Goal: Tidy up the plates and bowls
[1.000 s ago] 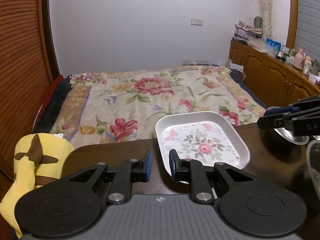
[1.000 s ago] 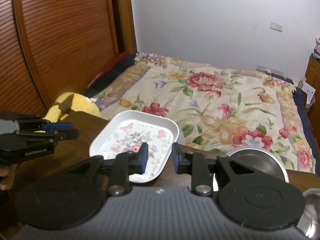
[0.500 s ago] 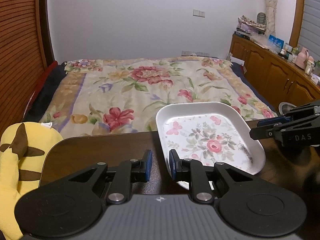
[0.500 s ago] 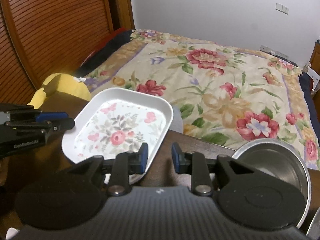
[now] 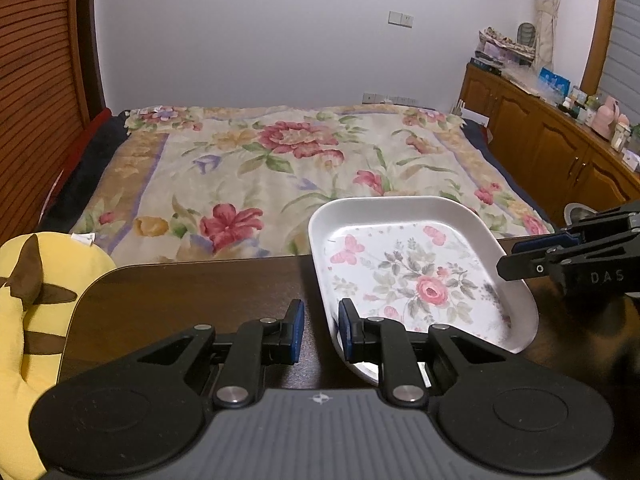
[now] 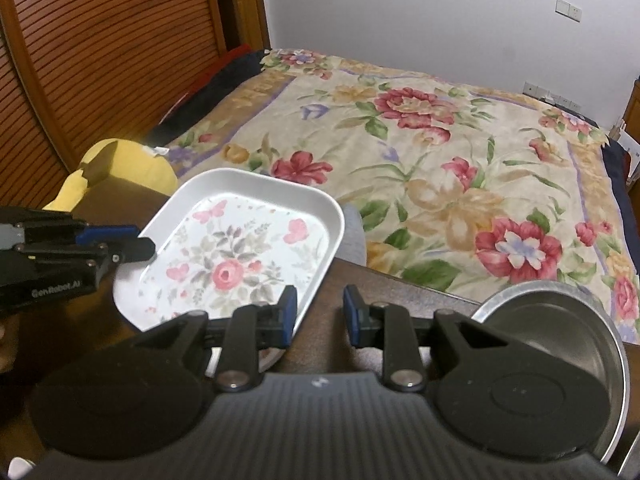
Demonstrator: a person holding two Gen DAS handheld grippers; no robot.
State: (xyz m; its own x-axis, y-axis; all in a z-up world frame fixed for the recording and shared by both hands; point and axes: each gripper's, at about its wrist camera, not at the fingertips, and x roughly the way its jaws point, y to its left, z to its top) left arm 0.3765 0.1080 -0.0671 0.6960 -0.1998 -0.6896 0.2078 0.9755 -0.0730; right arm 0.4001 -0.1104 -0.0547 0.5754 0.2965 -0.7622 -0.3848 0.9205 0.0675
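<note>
Now that you have brought both grippers closer, the plate (image 5: 416, 276) lies just ahead between them; your left gripper (image 5: 320, 332) and right gripper (image 6: 320, 314) gape empty, so a grasp looks next.

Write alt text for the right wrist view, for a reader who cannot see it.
An open right claw hovers over a dark wooden table, its left finger above the near rim of a white floral plate. The left claw reaches the plate's left edge; a metal bowl sits at right, with a floral bedspread beyond.
</note>
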